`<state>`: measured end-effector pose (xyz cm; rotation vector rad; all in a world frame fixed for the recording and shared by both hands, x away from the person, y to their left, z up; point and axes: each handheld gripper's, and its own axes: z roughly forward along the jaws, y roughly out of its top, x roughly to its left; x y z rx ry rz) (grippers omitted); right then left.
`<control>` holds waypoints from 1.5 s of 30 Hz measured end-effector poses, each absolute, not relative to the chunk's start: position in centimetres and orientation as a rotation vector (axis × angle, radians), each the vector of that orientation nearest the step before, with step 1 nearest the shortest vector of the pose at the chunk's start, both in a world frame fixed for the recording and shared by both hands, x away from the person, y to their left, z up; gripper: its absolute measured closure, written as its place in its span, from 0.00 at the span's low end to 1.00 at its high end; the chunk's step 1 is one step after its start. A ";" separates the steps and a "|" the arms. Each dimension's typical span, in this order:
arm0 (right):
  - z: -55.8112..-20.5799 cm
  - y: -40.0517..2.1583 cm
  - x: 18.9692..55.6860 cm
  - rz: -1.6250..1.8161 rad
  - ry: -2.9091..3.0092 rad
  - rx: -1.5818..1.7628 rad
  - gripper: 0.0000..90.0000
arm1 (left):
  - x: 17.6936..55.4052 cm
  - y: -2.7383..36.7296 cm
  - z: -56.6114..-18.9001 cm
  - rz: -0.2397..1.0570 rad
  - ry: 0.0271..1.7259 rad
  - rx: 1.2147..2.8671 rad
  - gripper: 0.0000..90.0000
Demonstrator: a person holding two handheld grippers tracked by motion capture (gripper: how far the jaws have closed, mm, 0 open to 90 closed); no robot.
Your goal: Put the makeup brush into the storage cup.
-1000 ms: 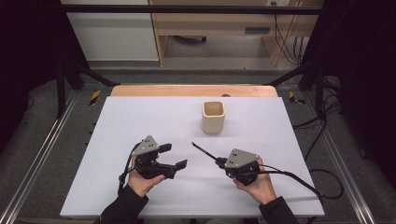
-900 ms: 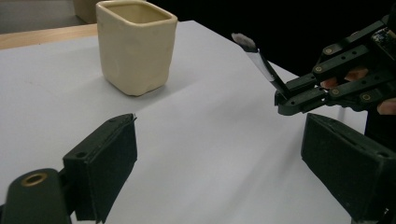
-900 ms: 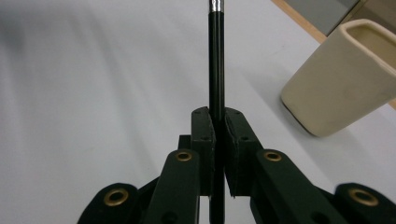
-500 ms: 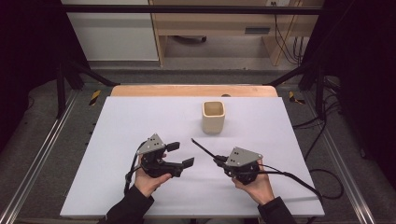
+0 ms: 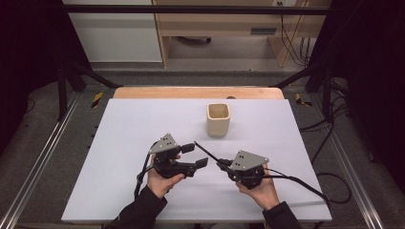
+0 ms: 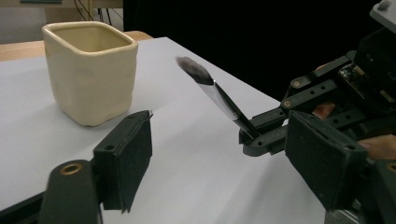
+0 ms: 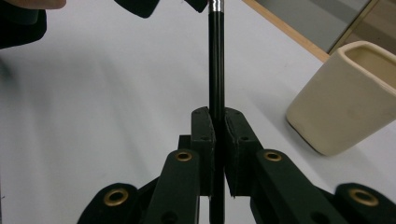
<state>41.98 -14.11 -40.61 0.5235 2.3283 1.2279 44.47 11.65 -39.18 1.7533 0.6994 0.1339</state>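
Makeup brush (image 5: 206,152): slim black handle, silver ferrule, dark bristles, being pinched at its handle by the fully closed right gripper (image 5: 222,164), bristle end slanting up toward the cream ceramic cup (image 5: 218,119). Left gripper (image 5: 197,155): jaws apart, just been closing, nothing gripped, flanking the brush tip near the cup.

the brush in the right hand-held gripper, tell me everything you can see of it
The brush is slim: a glossy black handle, a silver metal collar and a dark, soft tuft at its tip. The right hand-held gripper is shut on the handle, holding it off the white table, tuft toward the left hand-held gripper, whose open jaws stand apart from it.
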 end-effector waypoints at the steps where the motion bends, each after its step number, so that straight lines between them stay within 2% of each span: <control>1: -40.6 -14.1 42.0 1.232 2.327 0.524 0.93 | 44.5 11.5 -39.2 0.132 0.695 1.751 0.29; 6: -40.6 -14.0 41.9 1.240 2.323 0.524 0.93 | 44.6 11.1 -39.3 0.129 0.689 1.737 0.40; 19: -40.9 -13.7 41.9 1.253 2.342 0.518 0.93 | 44.6 10.9 -39.7 0.106 0.689 1.706 0.74; 22: -40.9 -13.6 41.9 1.253 2.342 0.516 0.93 | 44.6 10.9 -39.8 0.096 0.692 1.699 0.79; 36: -41.4 -13.3 41.9 1.256 2.355 0.504 0.92 | 44.1 10.8 -39.6 0.040 0.649 1.666 0.91; 43: -41.5 -13.2 41.9 1.255 2.355 0.502 0.91 | 43.8 10.7 -39.5 0.057 0.641 1.679 0.93; 45: -41.5 -13.2 41.9 1.248 2.347 0.521 0.82 | 43.7 10.6 -39.4 0.087 0.651 1.697 0.93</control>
